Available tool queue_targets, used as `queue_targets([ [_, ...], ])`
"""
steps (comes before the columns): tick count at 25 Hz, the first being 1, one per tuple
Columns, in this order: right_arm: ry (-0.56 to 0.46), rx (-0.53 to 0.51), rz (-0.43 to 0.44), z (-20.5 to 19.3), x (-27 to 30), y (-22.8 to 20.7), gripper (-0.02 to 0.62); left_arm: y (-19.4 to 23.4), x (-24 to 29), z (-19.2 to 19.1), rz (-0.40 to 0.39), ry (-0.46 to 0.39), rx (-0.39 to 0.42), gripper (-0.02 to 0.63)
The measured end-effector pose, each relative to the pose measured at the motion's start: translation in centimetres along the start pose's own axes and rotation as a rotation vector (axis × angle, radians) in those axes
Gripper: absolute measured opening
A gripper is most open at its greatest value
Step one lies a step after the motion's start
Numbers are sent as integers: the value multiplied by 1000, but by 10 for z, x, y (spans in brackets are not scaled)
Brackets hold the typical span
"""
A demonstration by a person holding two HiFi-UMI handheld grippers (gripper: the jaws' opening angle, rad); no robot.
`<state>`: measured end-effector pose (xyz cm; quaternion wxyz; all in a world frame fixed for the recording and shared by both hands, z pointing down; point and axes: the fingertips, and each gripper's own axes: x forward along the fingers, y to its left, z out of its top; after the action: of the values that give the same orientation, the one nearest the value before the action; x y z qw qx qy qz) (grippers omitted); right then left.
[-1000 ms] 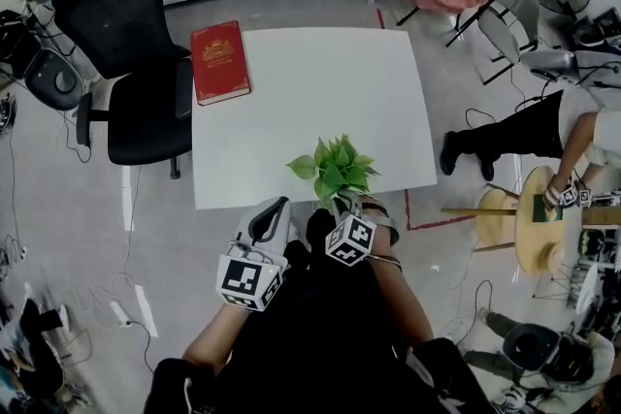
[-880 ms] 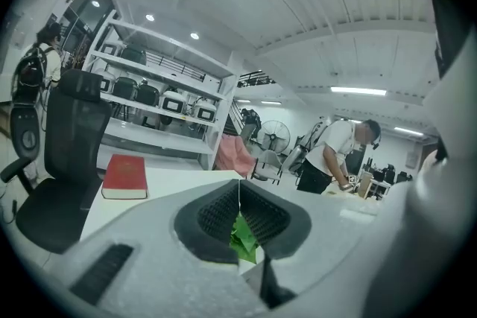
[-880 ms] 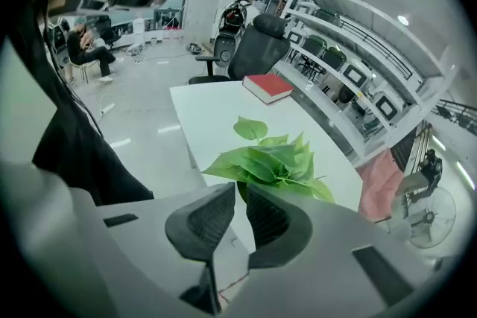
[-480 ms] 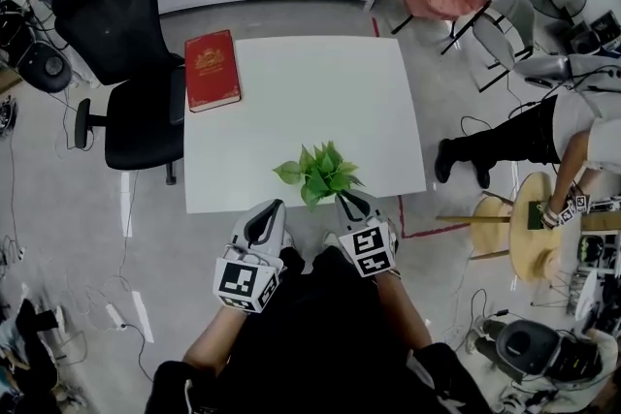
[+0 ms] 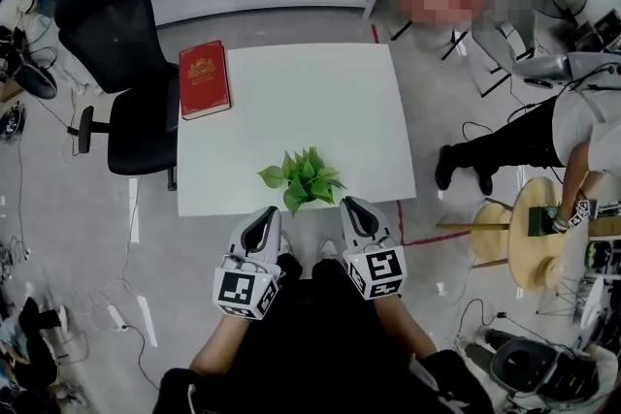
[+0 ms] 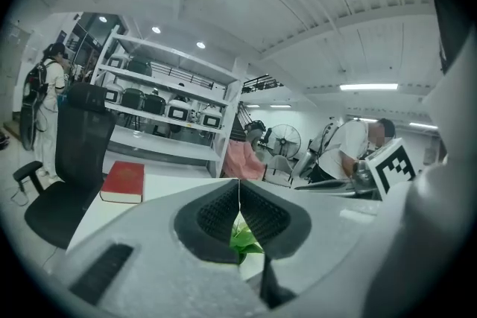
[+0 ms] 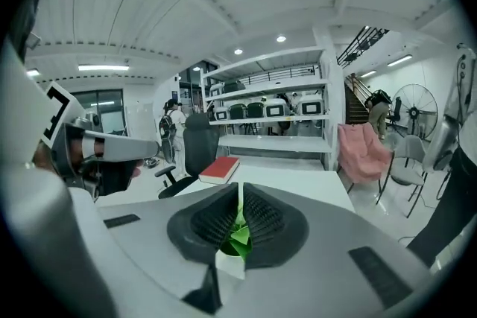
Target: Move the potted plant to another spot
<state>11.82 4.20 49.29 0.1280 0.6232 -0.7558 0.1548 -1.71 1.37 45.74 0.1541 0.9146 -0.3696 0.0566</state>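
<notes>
The potted plant [image 5: 301, 177], small with green leaves, stands near the front edge of the white table [image 5: 291, 92]. Its pot is hidden under the leaves in the head view. My left gripper [image 5: 271, 211] is just off the table edge, below and left of the plant, shut on nothing. My right gripper [image 5: 347, 203] sits just right of the plant, also shut and apart from it. In the left gripper view the leaves [image 6: 244, 240] show behind the closed left gripper [image 6: 239, 182]. The right gripper view shows the plant [image 7: 238, 238] behind the closed right gripper [image 7: 239, 187].
A red book [image 5: 204, 78] lies at the table's far left corner. A black office chair [image 5: 116, 63] stands left of the table. A person [image 5: 543, 126] and a round wooden stool [image 5: 539, 228] are at the right. Shelving runs along the back.
My right gripper, which was at the plant's pot a second ago, has come off it and drawn back to the right. The plant stays on the table; the left gripper barely moved.
</notes>
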Motion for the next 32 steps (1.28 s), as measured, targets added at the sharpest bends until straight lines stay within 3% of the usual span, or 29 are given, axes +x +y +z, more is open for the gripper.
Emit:
queue_targets([
  [4, -49, 47, -2, 3, -21, -1, 26, -9, -6, 6, 46, -41, 10, 17],
  [11, -87, 96, 22, -1, -40, 1, 15, -20, -7, 0, 65, -34, 11, 17],
  [32, -96, 104, 15, -2, -44, -16, 12, -40, 3, -4, 42, -20, 15, 17],
])
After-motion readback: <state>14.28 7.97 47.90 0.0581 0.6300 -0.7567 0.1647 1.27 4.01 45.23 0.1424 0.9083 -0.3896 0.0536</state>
